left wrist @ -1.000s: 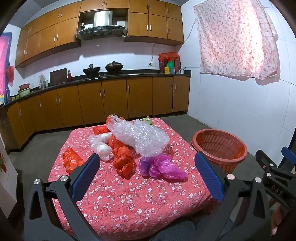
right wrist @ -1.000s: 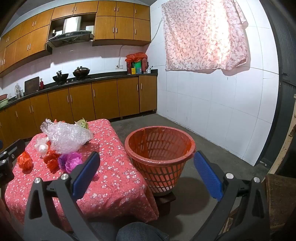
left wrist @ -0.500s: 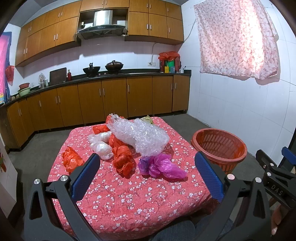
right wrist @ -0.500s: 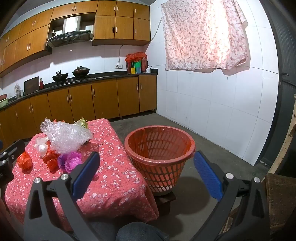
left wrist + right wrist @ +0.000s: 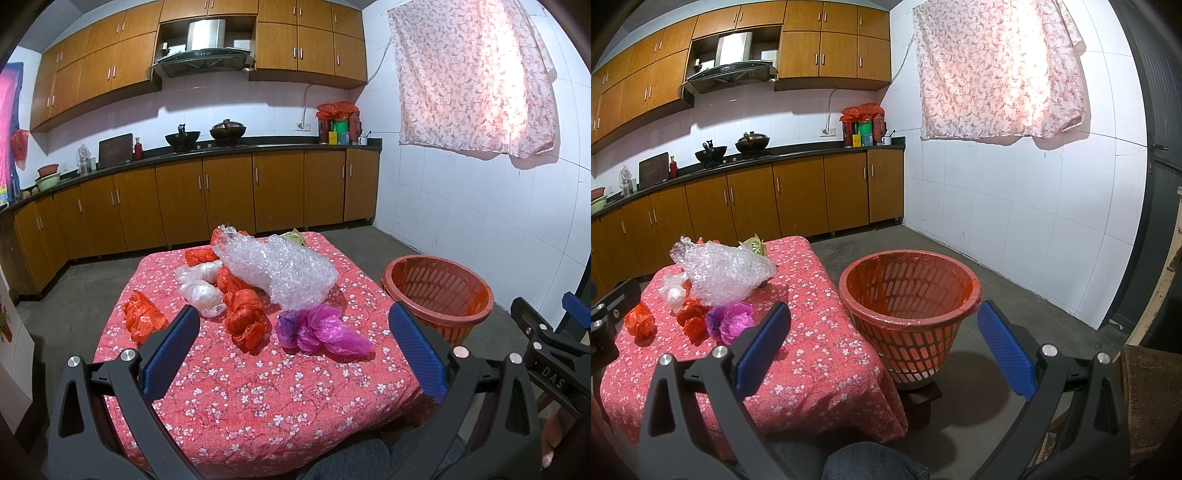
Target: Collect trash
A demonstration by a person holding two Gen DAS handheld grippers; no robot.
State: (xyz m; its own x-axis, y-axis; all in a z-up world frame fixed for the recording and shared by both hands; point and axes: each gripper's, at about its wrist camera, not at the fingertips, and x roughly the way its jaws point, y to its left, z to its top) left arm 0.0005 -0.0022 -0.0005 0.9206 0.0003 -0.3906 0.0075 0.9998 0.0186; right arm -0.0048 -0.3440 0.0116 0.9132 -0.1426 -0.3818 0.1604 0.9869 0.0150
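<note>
Table [image 5: 258, 387] edge beside basket [image 5: 910, 295] — both claws agape.

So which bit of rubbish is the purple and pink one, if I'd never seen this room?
Find the table with the red flowered cloth. On it lies a big wad of clear bubble wrap; the purple and pink plastic bag sits just in front of that, on the side nearer the orange basket. Its neighbours are orange or white.
</note>
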